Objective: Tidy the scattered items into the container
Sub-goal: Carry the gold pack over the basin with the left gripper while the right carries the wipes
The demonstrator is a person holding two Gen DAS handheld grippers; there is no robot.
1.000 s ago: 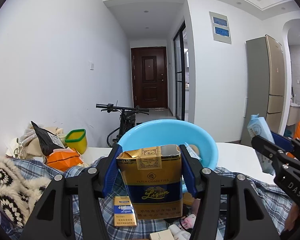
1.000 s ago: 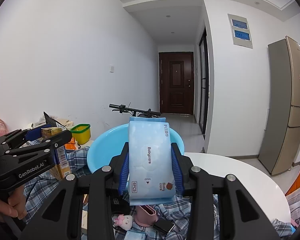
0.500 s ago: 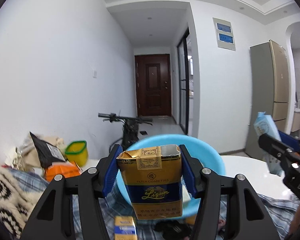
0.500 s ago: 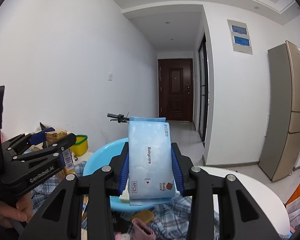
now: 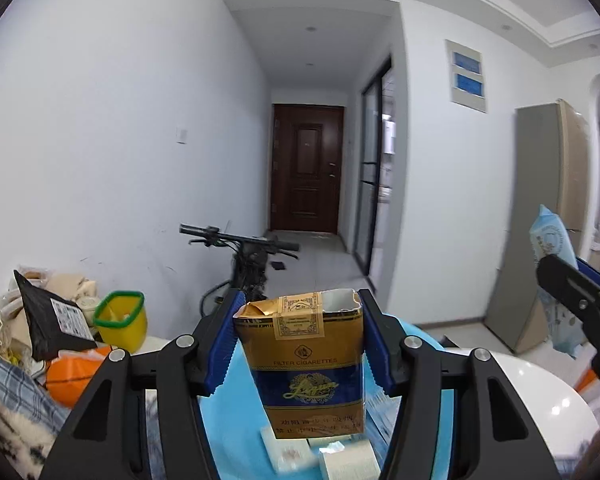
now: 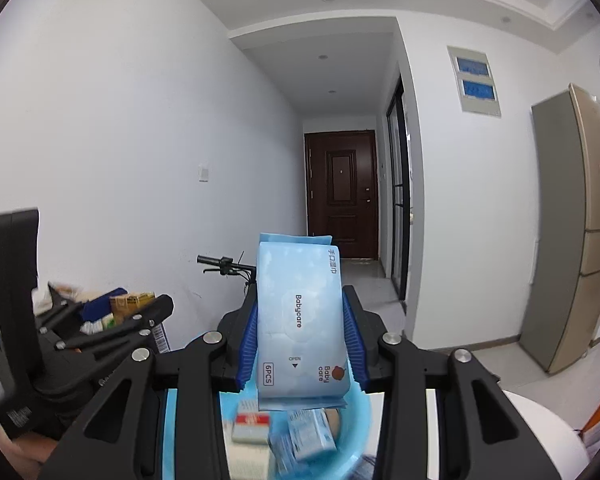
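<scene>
My left gripper (image 5: 300, 344) is shut on an opened gold and blue cigarette pack (image 5: 306, 364) and holds it upright above the light blue basin (image 5: 236, 412). My right gripper (image 6: 300, 340) is shut on a light blue Babycare wipes pack (image 6: 300, 328), also upright above the basin (image 6: 356, 424). Several small boxes and packets lie inside the basin (image 6: 300, 432). The right gripper with the wipes shows at the right edge of the left wrist view (image 5: 556, 280). The left gripper shows at the left of the right wrist view (image 6: 112, 320).
A yellow tub with a green rim (image 5: 120, 320), a black pouch (image 5: 56, 320) and an orange bag (image 5: 76, 376) stand at the left on a plaid cloth (image 5: 16, 384). The white round table (image 5: 540, 408) reaches right. A bicycle (image 5: 244, 260) stands behind it.
Both grippers have moved forward and up over the basin with their packs still held. The basin's inside now shows beneath them.
</scene>
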